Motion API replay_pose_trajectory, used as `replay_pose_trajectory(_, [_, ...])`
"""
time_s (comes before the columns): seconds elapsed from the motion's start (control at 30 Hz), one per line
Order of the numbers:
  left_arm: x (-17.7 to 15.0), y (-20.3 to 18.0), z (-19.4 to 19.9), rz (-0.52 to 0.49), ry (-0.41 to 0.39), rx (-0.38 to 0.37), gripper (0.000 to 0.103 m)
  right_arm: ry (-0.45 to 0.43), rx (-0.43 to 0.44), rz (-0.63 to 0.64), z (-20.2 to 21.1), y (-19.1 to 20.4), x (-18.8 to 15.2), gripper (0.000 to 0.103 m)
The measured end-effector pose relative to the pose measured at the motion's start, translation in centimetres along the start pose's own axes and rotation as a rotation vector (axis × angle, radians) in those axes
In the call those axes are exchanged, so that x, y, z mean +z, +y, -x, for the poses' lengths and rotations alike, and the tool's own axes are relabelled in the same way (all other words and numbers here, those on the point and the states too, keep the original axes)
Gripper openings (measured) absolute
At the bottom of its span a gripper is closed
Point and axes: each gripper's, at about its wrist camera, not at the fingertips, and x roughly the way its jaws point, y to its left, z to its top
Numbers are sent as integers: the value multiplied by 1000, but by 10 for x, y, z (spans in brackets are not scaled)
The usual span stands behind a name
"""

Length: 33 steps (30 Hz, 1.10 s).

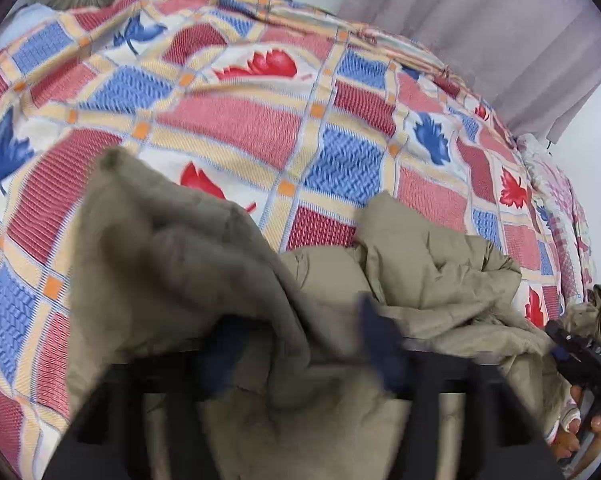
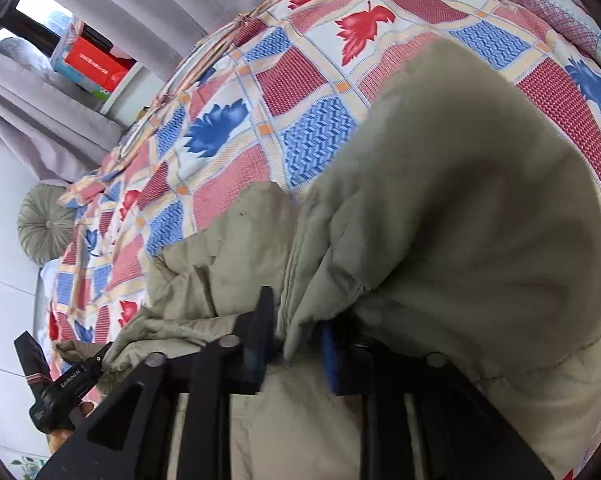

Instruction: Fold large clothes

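A large khaki padded jacket point(image 1: 428, 264) lies bunched on the patterned bedspread point(image 1: 228, 120). My left gripper point(image 1: 300, 344) is shut on a fold of the jacket, which drapes over its fingers and hides most of them. My right gripper point(image 2: 296, 344) is shut on another fold of the same jacket point(image 2: 460, 200), which billows up over the right finger. The right gripper also shows at the lower right edge of the left wrist view point(image 1: 580, 356). The left gripper shows at the lower left of the right wrist view point(image 2: 60, 384).
The bedspread point(image 2: 284, 80) has red, blue and cream squares with leaf prints. A round grey-green cushion point(image 2: 46, 224) lies at the bed's end. Grey curtains point(image 1: 500, 20) hang behind the bed. Coloured boxes point(image 2: 92, 64) stand on a sill.
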Motion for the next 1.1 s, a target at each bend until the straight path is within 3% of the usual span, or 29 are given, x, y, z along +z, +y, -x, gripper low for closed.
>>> replay_pose_trajectory(0.03, [0, -1, 8, -4, -29, 16, 102, -9, 3, 2, 3, 2, 0, 49])
replay_pose_trajectory(0.07, [1, -2, 15, -9, -59, 29, 102, -26, 6, 5, 9, 3, 1, 64])
replay_pose_trajectory(0.1, [2, -3, 20, -16, -63, 27, 102, -38, 10, 8, 14, 3, 2, 65])
replay_pose_trajectory(0.23, [-3, 1, 34, -23, -35, 28, 102, -40, 20, -22, 28, 1, -2, 65])
replay_pose_trajectory(0.4, [-35, 15, 55, -58, 13, 21, 102, -19, 44, -53, 43, -2, -22, 65])
replay_pose_trajectory(0.57, [-79, 33, 71, -34, 93, -34, 102, 0, 78, -59, 70, -9, -58, 65])
replay_pose_trajectory(0.8, [-130, 58, 82, 43, 141, 3, 102, 21, 124, -154, 101, -36, -119, 65])
replay_pose_trajectory(1.1, [-171, 95, 76, 274, 147, -196, 102, 64, 98, -293, 98, -84, -178, 65])
